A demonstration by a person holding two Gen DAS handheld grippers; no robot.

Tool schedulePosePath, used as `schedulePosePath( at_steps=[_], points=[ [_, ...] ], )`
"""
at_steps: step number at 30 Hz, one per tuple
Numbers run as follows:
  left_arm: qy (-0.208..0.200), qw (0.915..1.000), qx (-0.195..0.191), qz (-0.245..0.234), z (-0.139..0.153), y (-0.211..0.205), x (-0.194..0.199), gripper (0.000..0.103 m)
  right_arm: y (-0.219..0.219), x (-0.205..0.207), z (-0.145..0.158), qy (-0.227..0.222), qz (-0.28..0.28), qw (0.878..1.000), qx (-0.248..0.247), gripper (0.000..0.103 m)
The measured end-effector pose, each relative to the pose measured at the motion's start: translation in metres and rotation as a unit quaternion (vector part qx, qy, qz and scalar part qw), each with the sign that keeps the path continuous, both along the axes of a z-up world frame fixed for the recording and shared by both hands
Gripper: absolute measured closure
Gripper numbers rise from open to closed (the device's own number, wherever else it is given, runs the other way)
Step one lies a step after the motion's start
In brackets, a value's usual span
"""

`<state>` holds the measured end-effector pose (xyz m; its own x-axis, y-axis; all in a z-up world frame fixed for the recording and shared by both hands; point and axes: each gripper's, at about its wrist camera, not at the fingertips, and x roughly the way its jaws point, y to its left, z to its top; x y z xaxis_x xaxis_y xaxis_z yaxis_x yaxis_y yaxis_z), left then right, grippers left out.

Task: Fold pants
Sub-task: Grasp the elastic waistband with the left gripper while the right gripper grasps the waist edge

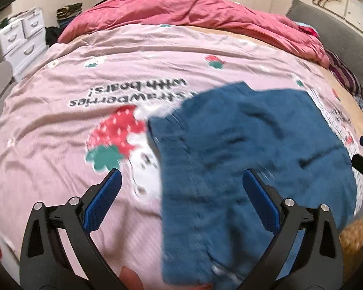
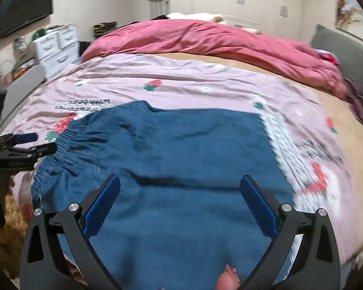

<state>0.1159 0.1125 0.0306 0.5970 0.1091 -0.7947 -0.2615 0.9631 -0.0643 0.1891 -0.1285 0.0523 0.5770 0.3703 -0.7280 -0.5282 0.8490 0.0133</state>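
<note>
1. Covering the bed ahead of both tongs, the pink strawberry bedspread (image 2: 181, 82) serves as your folding surface.
2. The blue pants (image 2: 181, 149) lie flat on it, under and ahead of the right gripper (image 2: 180, 181), elastic waistband (image 2: 67, 135) to its left.
3. The left gripper (image 1: 181, 176) hovers over the waistband side; both pairs of tongs stand apart, empty.
4. Step in hand: judged an early approach. Next, you likely lower, clamp an edge, and fold.

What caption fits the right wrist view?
Open right gripper above blue fabric pants on pink strawberry-print bedsheet.
</note>
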Motion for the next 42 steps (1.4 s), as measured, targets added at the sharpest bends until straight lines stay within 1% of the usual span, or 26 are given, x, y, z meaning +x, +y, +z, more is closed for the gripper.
schedulePosePath(
  at_steps=[2,4,5,6,9,11,14,15,16,17,19,20,21,24,27,29,32,33,34,36,37,40,41,42],
  points=[
    [0.002,1.0000,0.003,0.009,-0.002,0.012,0.010,0.009,0.013,0.018,-0.004,0.004,0.015,1.000,-0.019,0.004],
    [0.002,1.0000,0.009,0.003,-0.005,0.021,0.022,0.009,0.026,0.034,-0.009,0.008,0.027,0.999,-0.037,0.004],
    [0.005,1.0000,0.006,0.001,-0.008,0.026,0.028,0.009,0.031,0.041,-0.012,0.012,0.032,0.999,-0.041,0.004],
    [0.010,0.9999,0.000,0.001,-0.011,0.031,0.033,0.009,0.036,0.051,-0.015,0.015,0.036,0.998,-0.045,0.004],
    [0.017,0.9994,-0.027,0.011,-0.022,0.047,0.045,0.009,0.048,0.072,-0.021,-0.010,0.037,0.997,-0.063,0.004],
    [0.014,0.9989,-0.042,0.011,-0.027,0.055,0.050,0.010,0.054,0.085,-0.025,-0.015,0.044,0.996,-0.070,0.004],
    [0.009,0.9983,-0.057,0.008,-0.031,0.062,0.056,0.023,0.064,0.108,-0.029,-0.013,0.058,0.996,-0.074,0.004],
    [0.007,0.9978,-0.065,0.004,-0.033,0.064,0.059,0.031,0.070,0.116,-0.031,-0.018,0.059,0.995,-0.083,0.004],
    [0.003,0.9967,-0.081,-0.003,-0.034,0.066,0.061,0.035,0.074,0.121,-0.032,-0.022,0.059,0.994,-0.091,0.004],
    [-0.001,0.9958,-0.091,-0.009,-0.035,0.066,0.063,0.035,0.079,0.128,-0.034,-0.026,0.062,0.992,-0.104,0.004],
    [-0.003,0.9948,-0.100,-0.020,-0.039,0.064,0.067,0.048,0.089,0.138,-0.038,-0.031,0.071,0.990,-0.117,0.004],
    [-0.001,0.9946,-0.100,-0.026,-0.042,0.063,0.069,0.052,0.094,0.144,-0.040,-0.029,0.080,0.989,-0.123,0.004],
    [0.002,0.9945,-0.100,-0.030,-0.044,0.061,0.072,0.061,0.100,0.149,-0.043,-0.030,0.088,0.987,-0.133,0.004],
    [0.004,0.9945,-0.099,-0.033,-0.052,0.061,0.077,0.064,0.116,0.159,-0.055,-0.031,0.118,0.979,-0.162,0.004],
    [-0.011,0.9938,-0.106,-0.029,-0.053,0.064,0.076,0.068,0.132,0.163,-0.067,-0.034,0.149,0.969,-0.192,0.005],
    [-0.020,0.9938,-0.104,-0.033,-0.051,0.063,0.076,0.072,0.139,0.163,-0.071,-0.031,0.166,0.965,-0.199,0.006],
    [-0.035,0.9917,-0.117,-0.041,-0.044,0.067,0.069,0.075,0.148,0.162,-0.074,-0.035,0.194,0.960,-0.200,0.009],
    [-0.042,0.9906,-0.123,-0.042,-0.040,0.069,0.065,0.076,0.152,0.163,-0.074,-0.036,0.207,0.957,-0.198,0.017],
    [-0.050,0.9899,-0.126,-0.042,-0.036,0.071,0.062,0.076,0.155,0.162,-0.075,-0.036,0.216,0.956,-0.197,0.023],
    [-0.063,0.9895,-0.122,-0.046,-0.028,0.072,0.055,0.076,0.161,0.164,-0.076,-0.037,0.232,0.951,-0.199,0.024],
    [-0.072,0.9892,-0.118,-0.048,-0.022,0.071,0.050,0.076,0.164,0.165,-0.078,-0.038,0.238,0.949,-0.202,0.027],
    [-0.091,0.9872,-0.118,-0.058,-0.010,0.067,0.041,0.076,0.170,0.165,-0.080,-0.034,0.269,0.943,-0.192,0.041],
    [-0.093,0.9870,-0.115,-0.061,-0.008,0.065,0.040,0.076,0.170,0.164,-0.081,-0.030,0.273,0.942,-0.191,0.044],
    [-0.096,0.9869,-0.111,-0.066,-0.006,0.062,0.039,0.076,0.172,0.165,-0.082,-0.021,0.280,0.941,-0.186,0.052]
  ],
)
